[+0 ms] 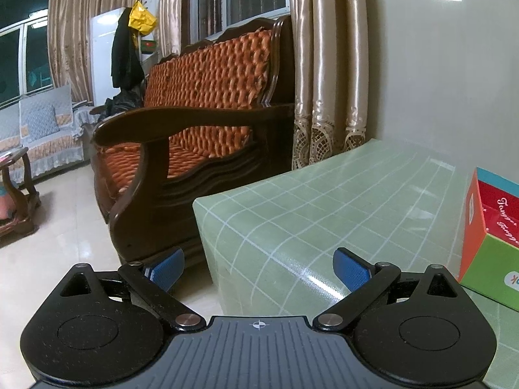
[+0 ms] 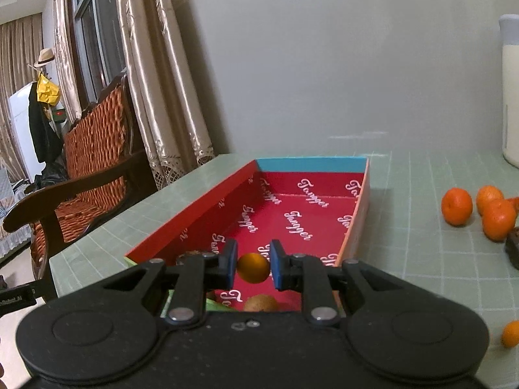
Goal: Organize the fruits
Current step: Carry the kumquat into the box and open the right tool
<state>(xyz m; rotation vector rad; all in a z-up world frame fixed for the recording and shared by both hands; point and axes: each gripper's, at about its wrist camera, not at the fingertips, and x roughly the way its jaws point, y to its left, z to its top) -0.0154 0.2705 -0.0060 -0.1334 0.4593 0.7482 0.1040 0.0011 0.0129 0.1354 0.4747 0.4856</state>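
In the left wrist view, the left gripper (image 1: 259, 269) stood with its blue pads (image 1: 352, 274) spread wide and nothing between them. It hung at the near corner of the green gridded table (image 1: 292, 214), one finger over the floor and the other over the tabletop. The box (image 1: 489, 240) entered at the right edge of this view, resting on the table, its outer faces orange and green and its inner wall red; white script on that wall was cut off and could not be read in full. Left of the table stood a dark wooden sofa (image 1: 201, 123) with orange cushions, and behind the table's far edge hung a beige curtain (image 1: 327, 74).

In the right wrist view, the right gripper (image 2: 253, 264) was clamped on a small orange fruit (image 2: 253, 267), its pads pressing both sides. The fruit was held above the near end of the box (image 2: 194, 214), which lay open on the table (image 2: 405, 227). The box's red lining bore the word "Tamper" or something like it in white script, repeated many times; its far rim was blue. A brown kiwi (image 2: 261, 303) lay inside the box, just below the held fruit. Right of the box, well apart from it, a cluster of tangerines (image 2: 456, 206) sat on the table, and one more (image 2: 511, 334) lay nearer the camera.
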